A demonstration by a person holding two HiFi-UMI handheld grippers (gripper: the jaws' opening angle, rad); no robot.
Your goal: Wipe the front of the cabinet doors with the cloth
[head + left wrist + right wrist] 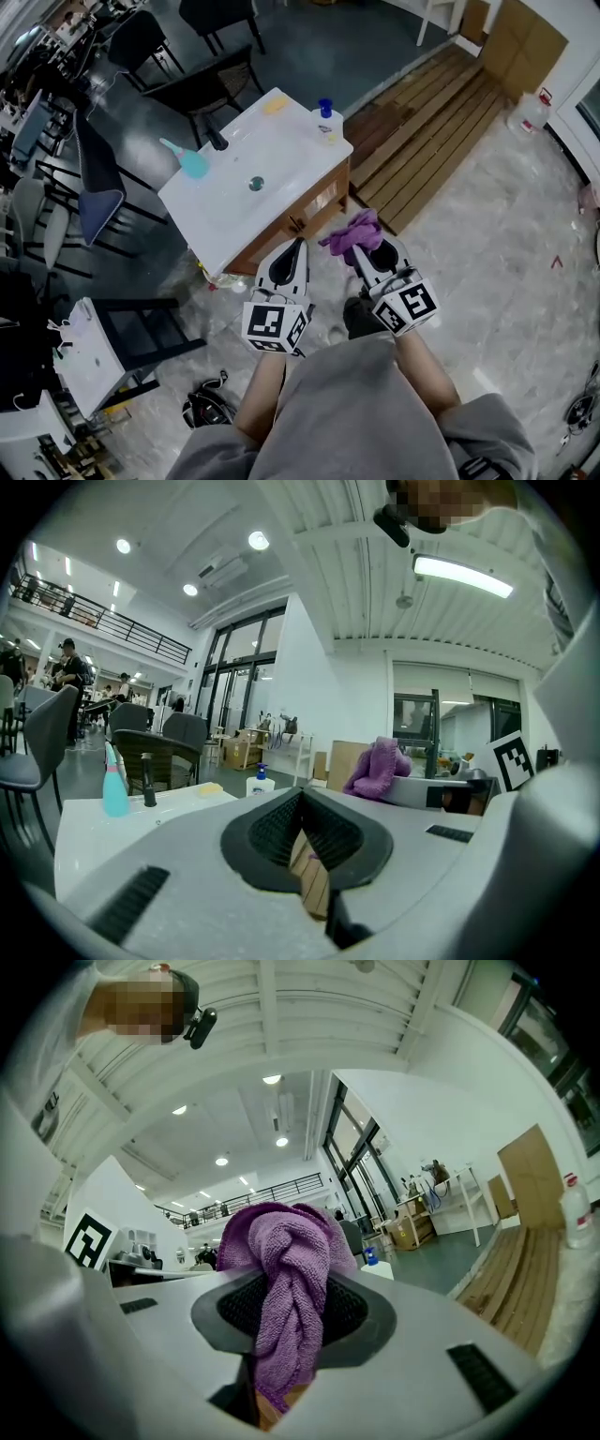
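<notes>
A purple cloth (353,234) is bunched in my right gripper (361,246), whose jaws are shut on it; in the right gripper view the cloth (286,1288) fills the gap between the jaws. My left gripper (300,242) sits just to its left, jaws shut with nothing between them, and from it the cloth (379,768) shows at the right. Both grippers hover above the front of a wooden cabinet (312,208) with a white sink top (230,197). The cabinet doors are mostly hidden beneath the top and the grippers.
On the sink top stand a black tap (217,140), a teal bottle (191,162) and a blue-capped soap pump (325,118). Dark chairs (204,89) lie behind and left. Wooden decking (441,127) runs to the right. A white stool (89,356) stands at the lower left.
</notes>
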